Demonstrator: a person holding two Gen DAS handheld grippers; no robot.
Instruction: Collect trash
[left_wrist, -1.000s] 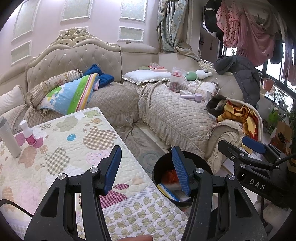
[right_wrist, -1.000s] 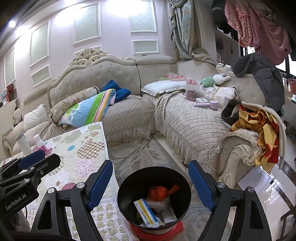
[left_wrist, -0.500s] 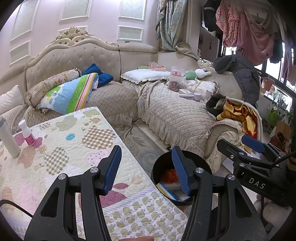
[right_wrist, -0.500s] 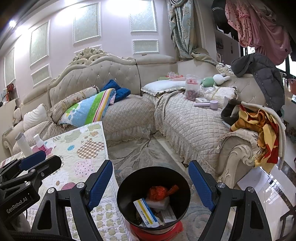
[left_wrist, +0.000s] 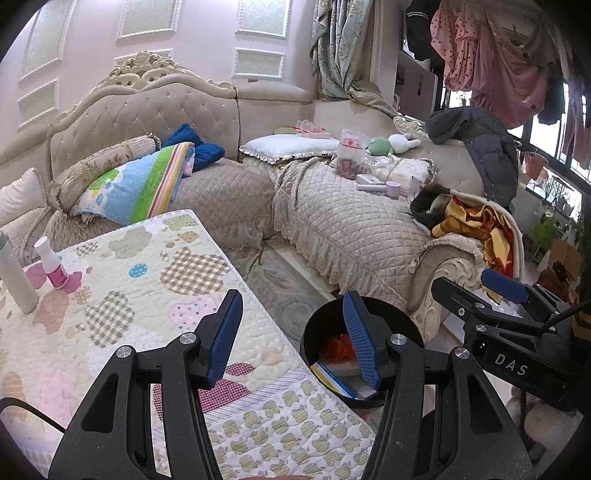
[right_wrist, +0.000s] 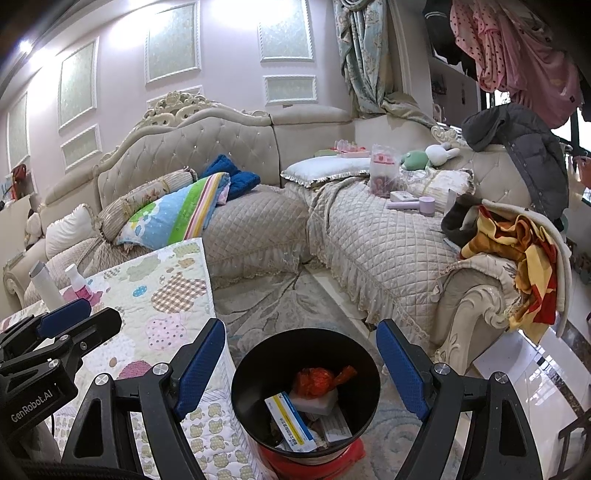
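Note:
A black trash bin (right_wrist: 258, 373) with a red base stands on the rug beside the table. It holds an orange-red bag (right_wrist: 317, 380), a blue and yellow box (right_wrist: 290, 421) and white packets. My right gripper (right_wrist: 301, 369) hovers over the bin, open, nothing between its blue pads. My left gripper (left_wrist: 291, 336) hangs over the table's corner, open and empty; the bin (left_wrist: 325, 317) shows just behind its right finger. Each gripper appears at the edge of the other's view: the right one (left_wrist: 502, 291), the left one (right_wrist: 62, 317).
The table wears a quilted patchwork cover (left_wrist: 110, 295); a white bottle (left_wrist: 14, 273) and a small pink bottle (left_wrist: 51, 266) stand at its far left. A beige corner sofa (right_wrist: 388, 240) with pillows, toys, packets and clothes runs behind. A patterned rug (right_wrist: 280, 302) lies between.

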